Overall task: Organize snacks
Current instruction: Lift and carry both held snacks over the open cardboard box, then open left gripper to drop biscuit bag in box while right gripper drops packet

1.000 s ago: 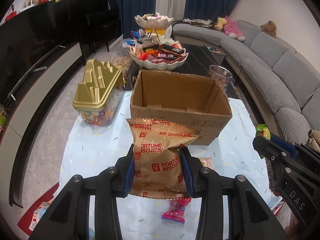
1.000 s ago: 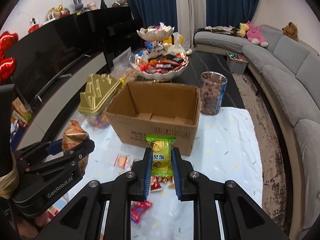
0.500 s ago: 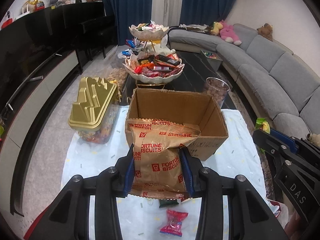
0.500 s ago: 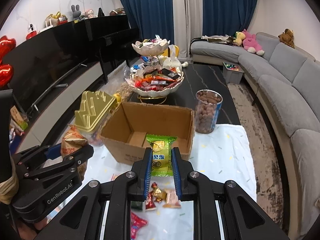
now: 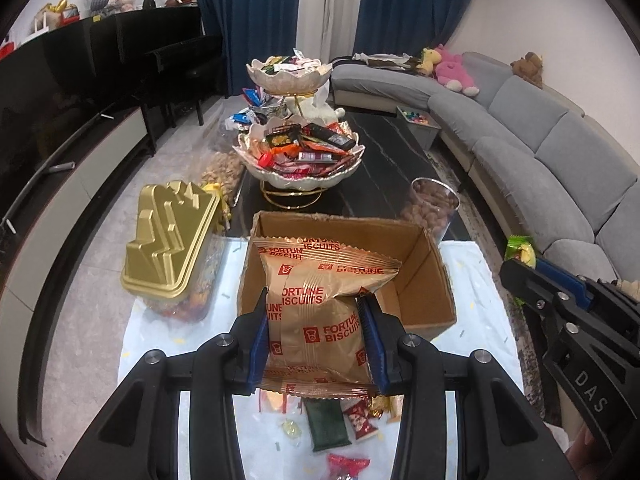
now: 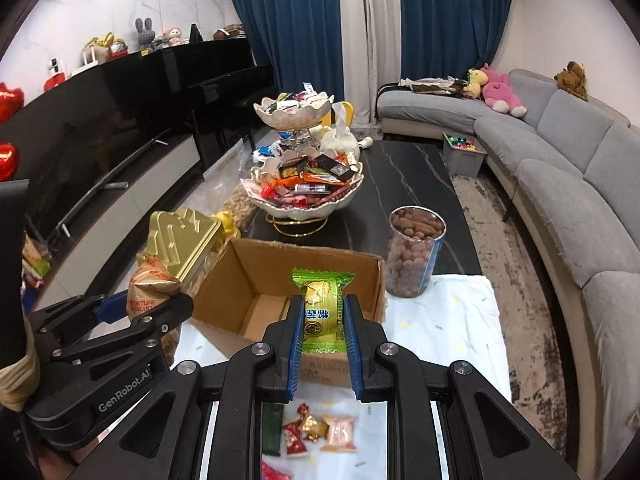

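Both packets have come up over the cardboard box [image 5: 416,280] since a second ago, so you've got the left claw [image 5: 316,340] clamped on the Fortune Biscuits bag [image 5: 316,308], the right claw [image 6: 322,332] clamped on the green snack [image 6: 322,304], nothing in the box yet, and loose candies [image 6: 316,428] left on the near table [image 6: 440,328].

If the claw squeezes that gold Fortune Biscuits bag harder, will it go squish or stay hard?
Probably squish. The Fortune Biscuits bag looks puffy and creased where the left claw pinches it, so it is likely mostly air and light. The shiny foil may be slippery. The biscuits inside could crack under a harder squeeze, though they are hidden.
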### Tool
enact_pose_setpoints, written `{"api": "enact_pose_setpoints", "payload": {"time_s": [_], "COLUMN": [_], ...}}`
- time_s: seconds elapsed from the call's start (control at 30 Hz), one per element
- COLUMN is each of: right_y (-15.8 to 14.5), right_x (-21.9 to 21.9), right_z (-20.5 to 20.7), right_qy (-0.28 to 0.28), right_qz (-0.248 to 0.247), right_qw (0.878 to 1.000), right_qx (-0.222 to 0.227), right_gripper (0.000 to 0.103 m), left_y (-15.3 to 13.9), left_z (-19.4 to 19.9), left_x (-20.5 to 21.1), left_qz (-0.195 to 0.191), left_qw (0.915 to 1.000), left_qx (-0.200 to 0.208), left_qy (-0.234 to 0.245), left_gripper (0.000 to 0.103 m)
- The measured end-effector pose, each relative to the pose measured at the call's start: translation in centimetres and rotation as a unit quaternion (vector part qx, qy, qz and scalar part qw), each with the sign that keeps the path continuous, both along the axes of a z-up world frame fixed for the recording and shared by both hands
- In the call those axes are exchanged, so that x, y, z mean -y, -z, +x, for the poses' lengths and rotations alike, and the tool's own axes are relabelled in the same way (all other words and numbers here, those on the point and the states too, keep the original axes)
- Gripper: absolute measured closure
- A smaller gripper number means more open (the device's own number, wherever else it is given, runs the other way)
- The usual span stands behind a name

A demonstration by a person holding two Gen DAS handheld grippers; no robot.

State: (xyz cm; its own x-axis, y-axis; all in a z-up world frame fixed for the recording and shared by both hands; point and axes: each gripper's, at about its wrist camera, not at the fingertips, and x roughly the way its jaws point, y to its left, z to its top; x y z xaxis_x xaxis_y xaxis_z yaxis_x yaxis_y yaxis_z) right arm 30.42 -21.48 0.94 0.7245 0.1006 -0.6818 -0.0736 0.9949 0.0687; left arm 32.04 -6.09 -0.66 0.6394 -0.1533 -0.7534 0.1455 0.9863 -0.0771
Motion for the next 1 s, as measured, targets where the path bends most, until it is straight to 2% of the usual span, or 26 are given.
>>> {"api": "enact_pose_setpoints", "payload": {"time_s": [0.27, 1.0], "right_y": [0.7, 6.0], "right_x": [0.1, -0.7], "right_z": [3.4, 9.4], "right_qy": [0.005, 0.007], "right_qz": [0.006, -0.008], "right_qw": [1.000, 0.998], "right_qx": [-0.014, -0.066], "right_gripper": [0.082, 0.082], "left_y": [0.1, 5.9], "left_z": [3.0, 9.1], "left_x": [0.2, 0.2], "left_qz": [-0.001, 0.007], "left_qw": [0.9999, 0.9981], "left_qx": [-0.010, -0.060], "left_qy": [0.009, 0.011], "left_gripper": [0.062, 0.062]}}
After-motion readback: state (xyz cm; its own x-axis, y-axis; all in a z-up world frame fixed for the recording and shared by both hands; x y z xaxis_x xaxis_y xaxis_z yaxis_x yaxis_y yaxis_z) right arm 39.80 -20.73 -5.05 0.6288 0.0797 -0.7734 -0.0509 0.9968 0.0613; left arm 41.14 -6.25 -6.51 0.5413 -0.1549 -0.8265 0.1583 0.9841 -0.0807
